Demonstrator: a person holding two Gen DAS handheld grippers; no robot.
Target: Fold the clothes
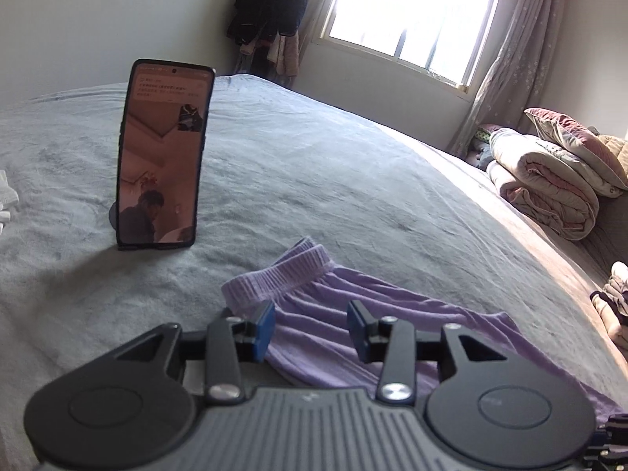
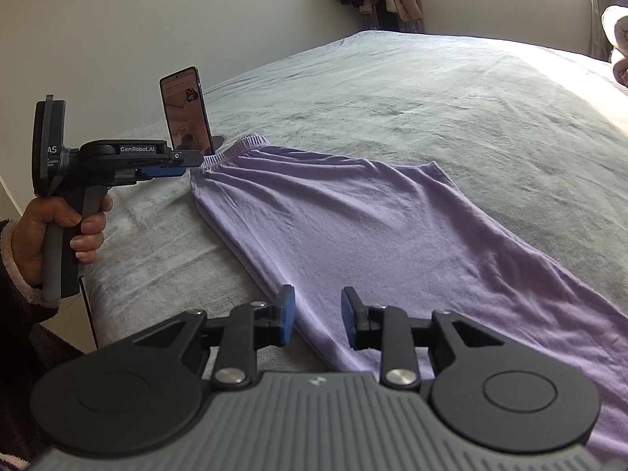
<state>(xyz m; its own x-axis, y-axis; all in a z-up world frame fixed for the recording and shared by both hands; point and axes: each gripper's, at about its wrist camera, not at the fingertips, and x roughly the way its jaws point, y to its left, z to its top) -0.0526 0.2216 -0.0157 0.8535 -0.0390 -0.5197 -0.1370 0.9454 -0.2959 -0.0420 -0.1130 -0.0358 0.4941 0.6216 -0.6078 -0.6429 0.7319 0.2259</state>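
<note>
**Purple garment flat on bed, both grippers open and off it**

The lilac cotton garment with a ribbed elastic waistband [image 2: 392,227] lies spread flat on the grey fleece bed cover [image 2: 431,90], near the cover's front edge, waistband end toward the upright phone, the rest running off to the lower right. Fabric is lightly creased, one layer showing on top.

The left gripper [image 1: 310,327] has its blue pads apart, nothing clamped between them. In the left wrist view the pads sit over the waistband end; the cloth shows through the gap. In the right wrist view the same gripper, held by the person's left hand [image 2: 59,231] in a dark fuzzy-cuffed sleeve, sits just beside the waistband corner; whether it touches cannot be told.

The right gripper [image 2: 318,318] is also open, pads apart, nothing held. It sits over the garment's near long edge, cloth visible between the pads.

A black smartphone with its screen lit [image 1: 165,153] stands upright on a small stand on the cover, just behind the waistband. Rolled pink-and-beige quilts [image 1: 549,184] are stacked at the far right of the bed. A bright window [image 1: 408,19] with a pale curtain [image 1: 510,66] sits behind, and dark clothes hang [image 1: 271,4] in the corner.
</note>
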